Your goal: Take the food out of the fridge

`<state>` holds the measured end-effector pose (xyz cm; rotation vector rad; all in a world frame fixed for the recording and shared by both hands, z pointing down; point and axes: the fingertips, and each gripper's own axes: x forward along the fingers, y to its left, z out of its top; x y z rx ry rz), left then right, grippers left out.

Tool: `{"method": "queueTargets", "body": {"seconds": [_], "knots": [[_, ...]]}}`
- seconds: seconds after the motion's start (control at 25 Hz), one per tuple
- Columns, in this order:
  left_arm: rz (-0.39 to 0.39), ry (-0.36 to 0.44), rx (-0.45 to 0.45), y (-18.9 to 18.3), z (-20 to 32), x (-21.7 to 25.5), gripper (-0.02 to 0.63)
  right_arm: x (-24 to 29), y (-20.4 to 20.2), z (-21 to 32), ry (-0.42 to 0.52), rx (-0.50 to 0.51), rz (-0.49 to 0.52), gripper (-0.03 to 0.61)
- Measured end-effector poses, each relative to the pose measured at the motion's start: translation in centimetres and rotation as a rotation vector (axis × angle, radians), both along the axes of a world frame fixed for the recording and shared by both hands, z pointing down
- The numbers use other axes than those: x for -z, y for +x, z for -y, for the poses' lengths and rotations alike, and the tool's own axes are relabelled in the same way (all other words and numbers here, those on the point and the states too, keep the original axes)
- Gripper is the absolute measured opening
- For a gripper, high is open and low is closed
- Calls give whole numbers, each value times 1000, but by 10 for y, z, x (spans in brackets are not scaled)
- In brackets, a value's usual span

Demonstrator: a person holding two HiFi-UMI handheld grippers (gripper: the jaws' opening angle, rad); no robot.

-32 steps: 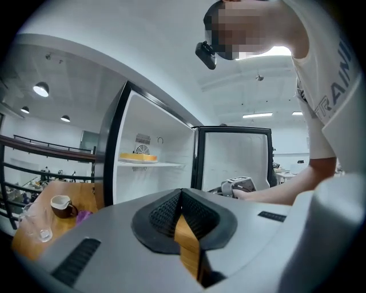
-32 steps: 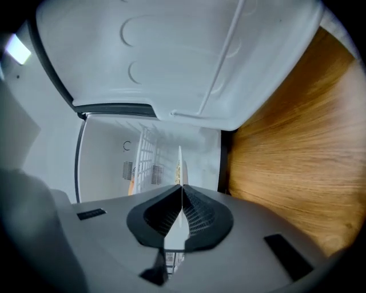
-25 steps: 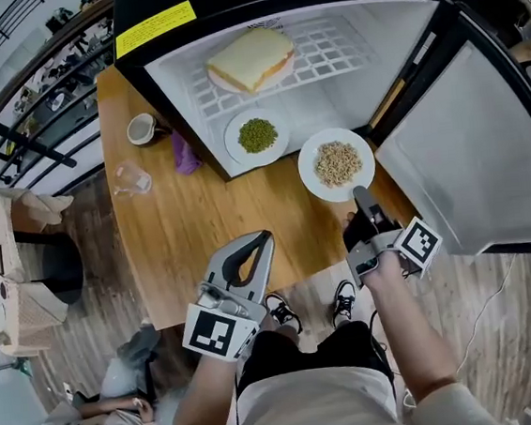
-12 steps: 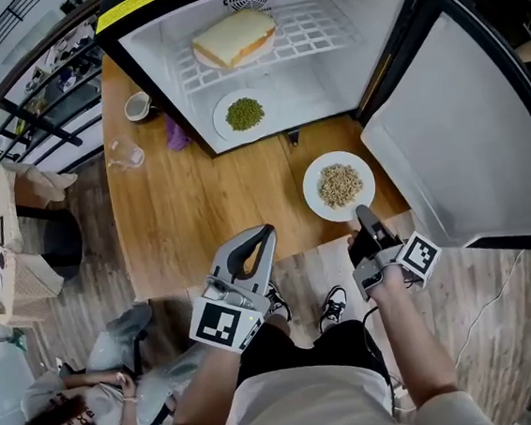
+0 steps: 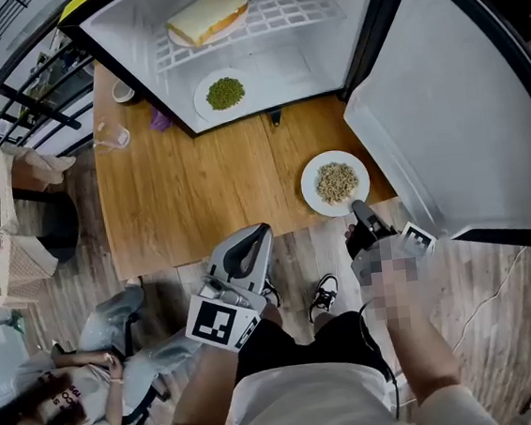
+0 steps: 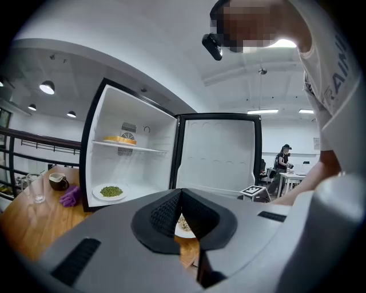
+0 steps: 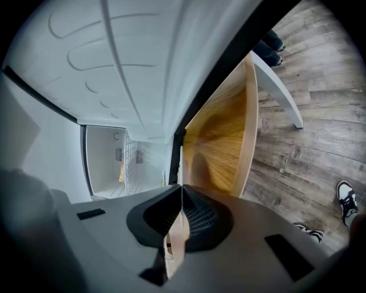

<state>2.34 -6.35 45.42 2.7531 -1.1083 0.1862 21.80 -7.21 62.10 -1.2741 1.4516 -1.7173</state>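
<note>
A white plate of pale grains (image 5: 336, 182) sits on the wooden table (image 5: 188, 191) near its front right edge. My right gripper (image 5: 359, 210) is shut on the plate's near rim, which shows edge-on as a thin white line (image 7: 181, 165) between the jaws. My left gripper (image 5: 257, 239) is shut and holds nothing, hovering at the table's front edge; its tips (image 6: 180, 192) meet. Inside the open fridge (image 5: 316, 60) a plate of green peas (image 5: 225, 93) rests on the floor and a sandwich (image 5: 207, 17) lies on the wire shelf.
The fridge door (image 5: 442, 94) stands open on the right, close beside the grain plate. A glass (image 5: 111, 135), a mug (image 5: 122, 90) and a purple object (image 5: 159, 121) sit at the table's far left. A person (image 5: 70, 416) sits on the floor at lower left.
The grain plate has come away from the fridge toward the table's front edge, held by my right gripper. My left gripper has drawn back too, still shut.
</note>
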Motion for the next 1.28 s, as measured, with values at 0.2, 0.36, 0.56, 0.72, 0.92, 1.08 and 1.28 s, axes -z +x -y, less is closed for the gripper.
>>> {"method": "queueTargets", "body": {"seconds": [0.2, 0.36, 0.56, 0.72, 0.92, 1.08, 1.28], "knots": [[6, -11, -14, 7, -3, -4, 9, -16, 13, -11, -19, -56, 0, 26], [8, -12, -22, 10, -2, -4, 9, -25, 19, -16, -24, -84, 1, 25], [8, -13, -37, 11, -2, -6, 9, -36, 24, -22, -68, -101, -18, 25], [11, -20, -47, 12, -4, -7, 9, -42, 22, -24, -101, -102, -31, 26], [7, -33, -52, 14, -8, -8, 9, -45, 23, -27, -113, -86, -65, 80], [17, -25, -44, 7, -8, -10, 9, -48, 21, -28, -104, -78, -62, 108], [18, -26, -41, 5, -9, -9, 9, -48, 22, -39, -116, -28, -130, 120]]}}
